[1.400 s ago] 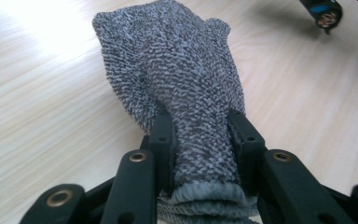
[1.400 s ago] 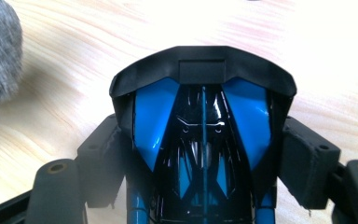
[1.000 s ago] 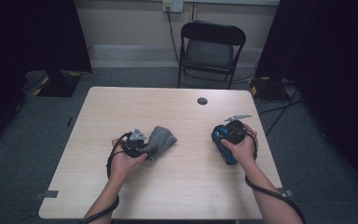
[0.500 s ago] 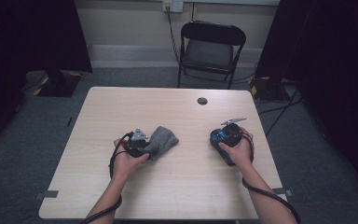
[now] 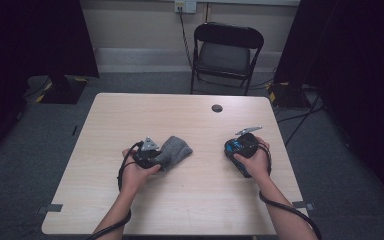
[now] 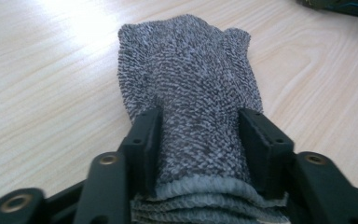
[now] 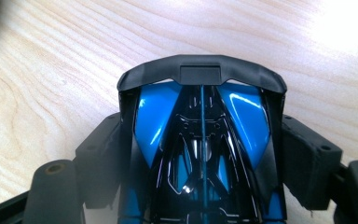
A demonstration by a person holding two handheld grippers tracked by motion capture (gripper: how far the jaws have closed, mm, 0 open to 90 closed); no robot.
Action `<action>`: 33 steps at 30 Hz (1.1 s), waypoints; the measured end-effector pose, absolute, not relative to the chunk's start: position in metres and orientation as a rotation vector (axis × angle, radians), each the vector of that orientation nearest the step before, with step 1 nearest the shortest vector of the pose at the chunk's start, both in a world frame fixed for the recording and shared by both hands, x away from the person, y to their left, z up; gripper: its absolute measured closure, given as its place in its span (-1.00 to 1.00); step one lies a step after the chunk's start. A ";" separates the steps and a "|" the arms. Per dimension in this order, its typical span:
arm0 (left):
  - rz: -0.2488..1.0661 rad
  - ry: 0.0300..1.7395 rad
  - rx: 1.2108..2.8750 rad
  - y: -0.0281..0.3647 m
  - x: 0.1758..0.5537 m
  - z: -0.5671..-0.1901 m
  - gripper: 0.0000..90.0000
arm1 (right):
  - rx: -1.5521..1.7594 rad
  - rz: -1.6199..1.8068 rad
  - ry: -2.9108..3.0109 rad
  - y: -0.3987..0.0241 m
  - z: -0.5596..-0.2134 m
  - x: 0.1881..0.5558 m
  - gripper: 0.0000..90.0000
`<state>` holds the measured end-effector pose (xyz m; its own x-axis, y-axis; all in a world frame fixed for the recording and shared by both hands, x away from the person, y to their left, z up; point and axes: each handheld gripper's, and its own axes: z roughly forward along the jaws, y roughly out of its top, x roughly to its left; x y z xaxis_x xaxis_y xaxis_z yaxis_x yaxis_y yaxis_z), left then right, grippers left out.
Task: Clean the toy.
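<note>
On the left side of the wooden table [image 5: 190,200] we are holding the left gripper [image 5: 152,155] low over the grey knitted glove [image 5: 176,150], which is lying flat on the table a little left of the middle. In the left gripper view the cuff of the glove [image 6: 191,140] is sitting between the two black jaws, and the jaws have just been opening; the pads are standing at the sides of the cuff, and the fabric is looking relaxed and not pinched, so we are judging that the grip is being released. We think the step in hand is the setting down of the glove, or the letting go of it after a pull. The next move is calling for us to draw this gripper back along the cuff, carefully, so that the knit is not catching on the pads. Going to the right, near the far edge a small dark round cap [image 5: 217,108] is lying alone. On the right side we are holding the right gripper [image 5: 236,148], and in the right gripper view its jaws are clamped on the sides of a blue and black toy car [image 7: 200,149] with a black rear wing. We are keeping the car just above or on the table, well apart from the glove; we cannot tell which.
</note>
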<state>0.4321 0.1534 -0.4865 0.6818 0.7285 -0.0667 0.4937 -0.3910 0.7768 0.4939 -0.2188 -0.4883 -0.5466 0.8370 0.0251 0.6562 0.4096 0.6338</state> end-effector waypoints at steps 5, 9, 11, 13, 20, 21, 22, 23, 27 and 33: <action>0.374 0.940 2.071 0.153 0.433 -0.485 -0.20 | 1.278 0.864 2.387 -0.219 -0.488 0.495 -0.49; 0.382 0.949 2.077 0.154 0.433 -0.483 -0.31 | 1.269 0.870 2.385 -0.221 -0.484 0.495 -0.52; 0.389 0.950 2.071 0.155 0.433 -0.481 -0.35 | 1.272 0.880 2.380 -0.222 -0.482 0.495 -0.53; 0.389 0.950 2.068 0.155 0.432 -0.478 -0.37 | 1.272 0.896 2.373 -0.222 -0.478 0.494 -0.53; 0.400 0.944 2.053 0.157 0.430 -0.469 -0.42 | 1.272 0.993 2.332 -0.226 -0.460 0.491 -0.53; 0.403 0.936 2.055 0.156 0.429 -0.467 -0.43 | 1.261 0.991 2.337 -0.226 -0.458 0.489 -0.53; 0.406 0.933 2.053 0.155 0.428 -0.466 -0.43 | 1.258 0.992 2.343 -0.225 -0.456 0.487 -0.53; 0.403 0.925 2.052 0.155 0.427 -0.464 -0.43 | 1.255 0.999 2.345 -0.225 -0.455 0.486 -0.54; 0.408 0.886 2.057 0.150 0.423 -0.456 -0.43 | 1.226 1.029 2.366 -0.222 -0.450 0.476 -0.55; 0.396 0.859 2.051 0.144 0.417 -0.447 -0.43 | 1.183 1.053 2.398 -0.217 -0.448 0.461 -0.58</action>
<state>0.4172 0.1435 -0.4468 0.7131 0.7002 -0.0339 0.4293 -0.3980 0.8107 0.4613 -0.2171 -0.4477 -0.6314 0.7718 0.0754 0.5776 0.4032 0.7098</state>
